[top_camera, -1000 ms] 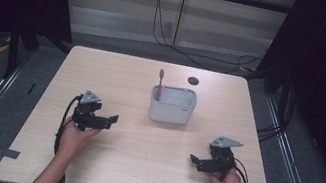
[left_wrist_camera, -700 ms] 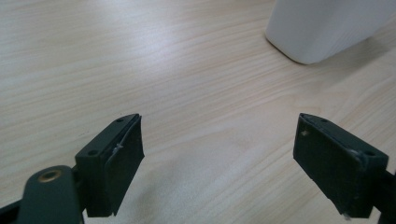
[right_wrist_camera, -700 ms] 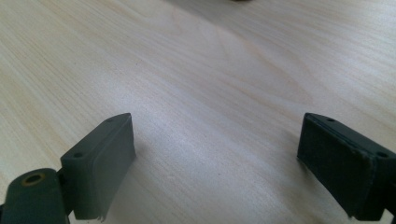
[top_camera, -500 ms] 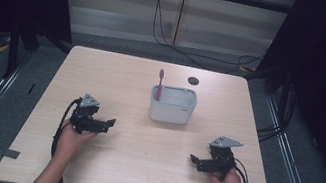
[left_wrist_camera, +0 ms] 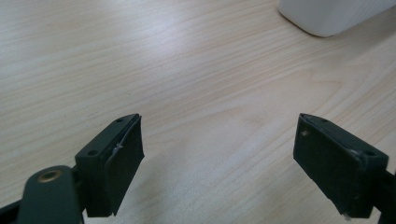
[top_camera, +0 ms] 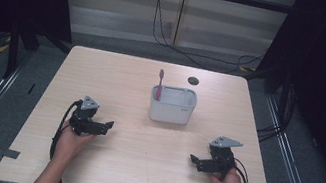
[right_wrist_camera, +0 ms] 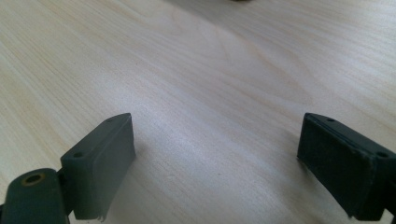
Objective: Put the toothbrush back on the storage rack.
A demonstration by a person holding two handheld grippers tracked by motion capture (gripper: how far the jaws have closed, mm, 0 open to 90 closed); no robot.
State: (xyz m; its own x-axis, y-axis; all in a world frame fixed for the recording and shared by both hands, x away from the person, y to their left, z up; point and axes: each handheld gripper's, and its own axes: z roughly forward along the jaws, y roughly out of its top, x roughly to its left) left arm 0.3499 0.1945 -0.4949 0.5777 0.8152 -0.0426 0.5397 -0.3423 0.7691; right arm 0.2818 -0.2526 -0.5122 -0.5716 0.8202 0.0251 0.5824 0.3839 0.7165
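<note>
The fingers (left_wrist_camera: pixel 116 158) of the left gripper (top_camera: pixel 103 126) are spread wide, empty, like the right gripper's (top_camera: pixel 195 160); the upright toothbrush (top_camera: pixel 160 82) in the holder (top_camera: pixel 172 108) is found ahead-right, nearer the left.

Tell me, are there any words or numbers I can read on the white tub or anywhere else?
None can be read. The white tub has a small dark mark on its front, near the right end, too small and blurred to make out. The pink toothbrush standing in it and the table show no writing.
</note>
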